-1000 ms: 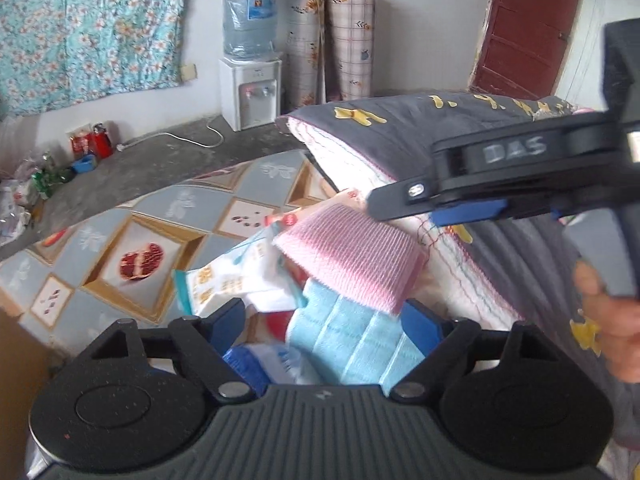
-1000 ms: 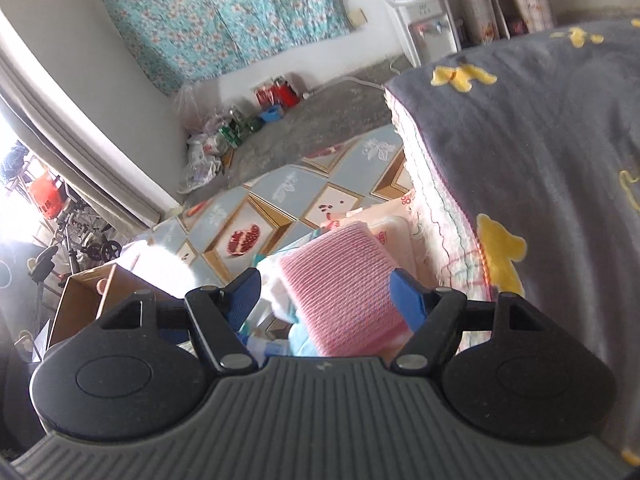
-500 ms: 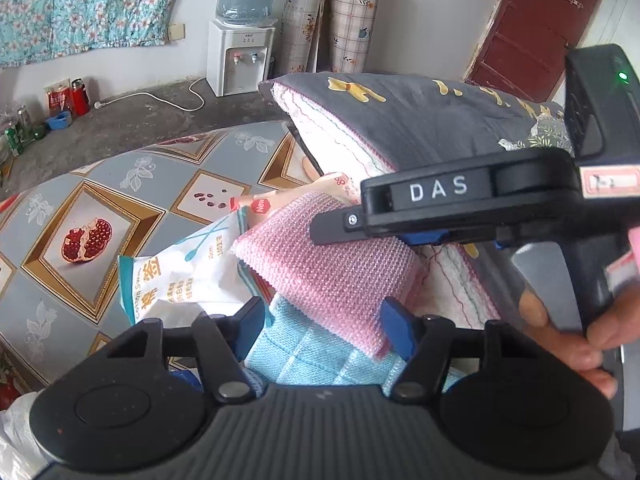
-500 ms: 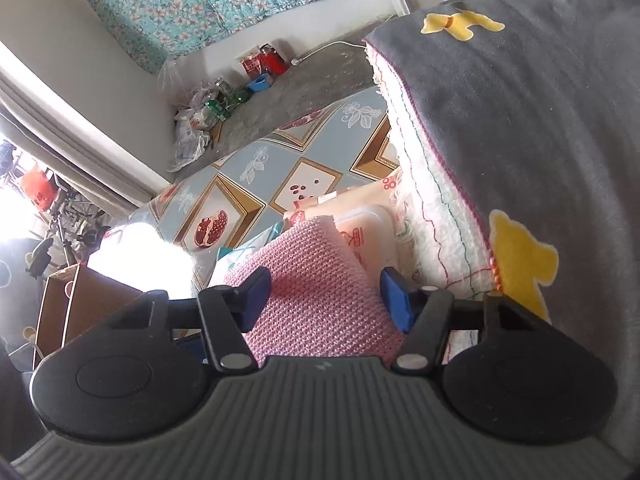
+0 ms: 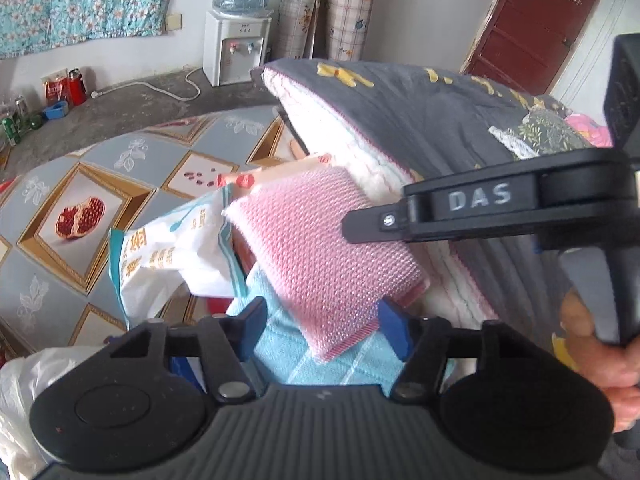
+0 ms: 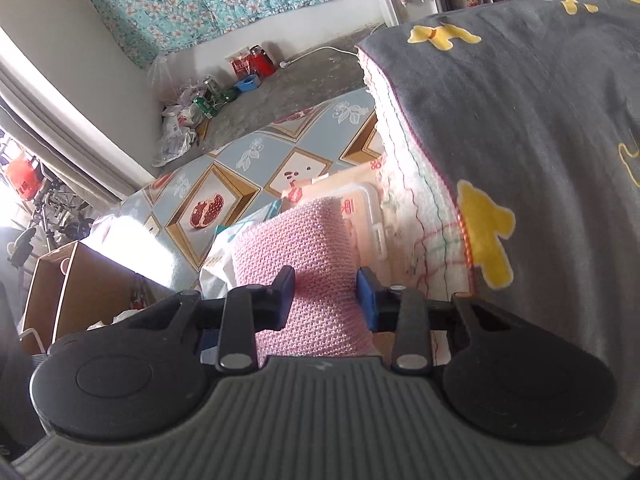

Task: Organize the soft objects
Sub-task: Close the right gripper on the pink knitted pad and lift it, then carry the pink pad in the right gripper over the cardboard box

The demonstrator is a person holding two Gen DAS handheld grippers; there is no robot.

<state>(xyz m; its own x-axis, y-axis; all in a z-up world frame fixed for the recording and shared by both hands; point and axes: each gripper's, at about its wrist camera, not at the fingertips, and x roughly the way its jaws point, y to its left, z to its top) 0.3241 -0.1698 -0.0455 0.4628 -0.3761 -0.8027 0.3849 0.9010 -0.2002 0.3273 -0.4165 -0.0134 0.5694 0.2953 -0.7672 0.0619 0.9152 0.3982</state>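
A folded pink knitted cloth (image 5: pixel 320 248) lies on a light blue towel (image 5: pixel 340 360) beside a folded grey quilt (image 5: pixel 432 128). My right gripper (image 6: pixel 326 292) is shut on the pink cloth (image 6: pixel 308 280), its blue pads pressing both sides; in the left wrist view its black body (image 5: pixel 472 208) reaches in from the right. My left gripper (image 5: pixel 324 330) is open, its jaws astride the blue towel and the near corner of the pink cloth.
A white and teal snack bag (image 5: pixel 168 248) and a peach wipes pack (image 6: pixel 360 216) lie by the cloths on the pomegranate-patterned tablecloth (image 5: pixel 80 220). A water dispenser (image 5: pixel 236 48) stands by the far wall. A cardboard box (image 6: pixel 72 288) sits at the left.
My right gripper has closed from open onto the pink cloth. My left gripper has moved a little closer over the blue towel.
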